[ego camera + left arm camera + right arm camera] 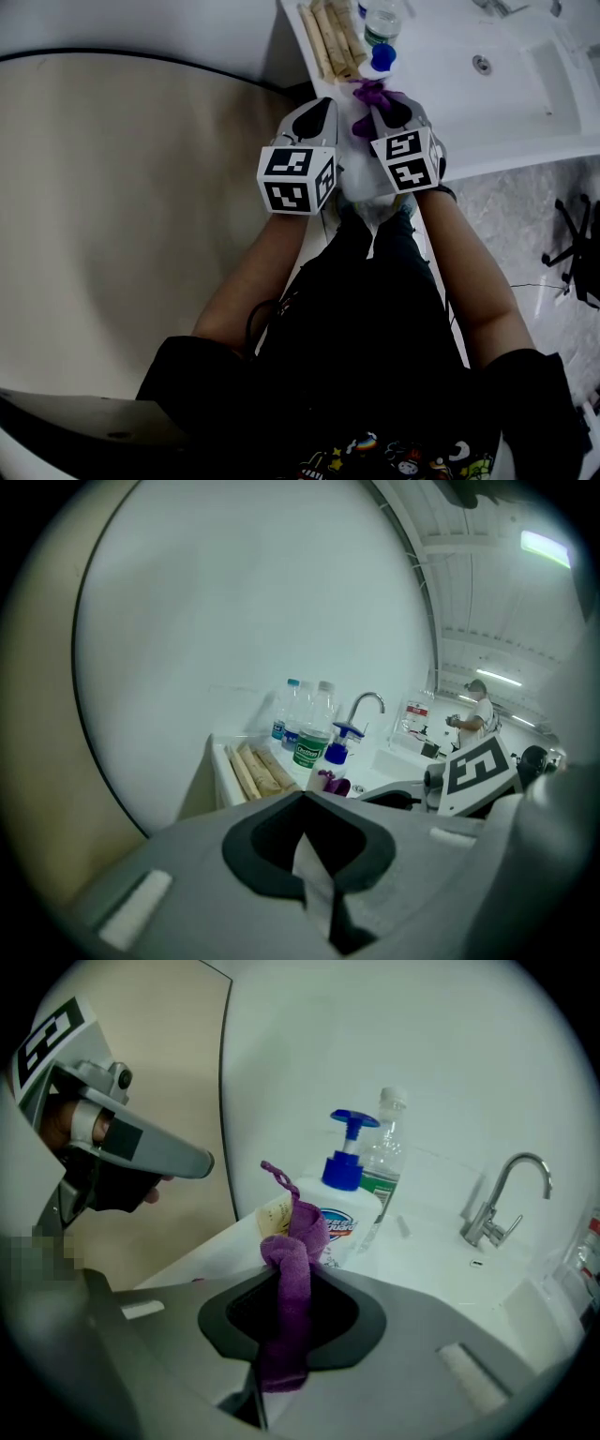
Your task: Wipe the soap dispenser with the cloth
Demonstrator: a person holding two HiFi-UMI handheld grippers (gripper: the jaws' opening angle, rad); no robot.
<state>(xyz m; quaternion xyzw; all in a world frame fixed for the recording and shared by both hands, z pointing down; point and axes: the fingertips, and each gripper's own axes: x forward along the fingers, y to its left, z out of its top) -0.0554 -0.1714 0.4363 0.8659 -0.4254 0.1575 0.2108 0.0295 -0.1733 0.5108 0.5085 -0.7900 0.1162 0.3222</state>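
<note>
Soap dispenser, an upright white plastic bottle with a blue pump, is stood on the smooth white worktop, just beyond the right gripper and slightly to its right. That gripper's fingers are clamped on a bunched, soft purple cloth. The left gripper is held alongside, fingers closed on nothing, slightly farther from the bottle.

Both forearms reach forward side by side. The left gripper tilts down, jaws together; the right gripper clamps the cloth.
</note>
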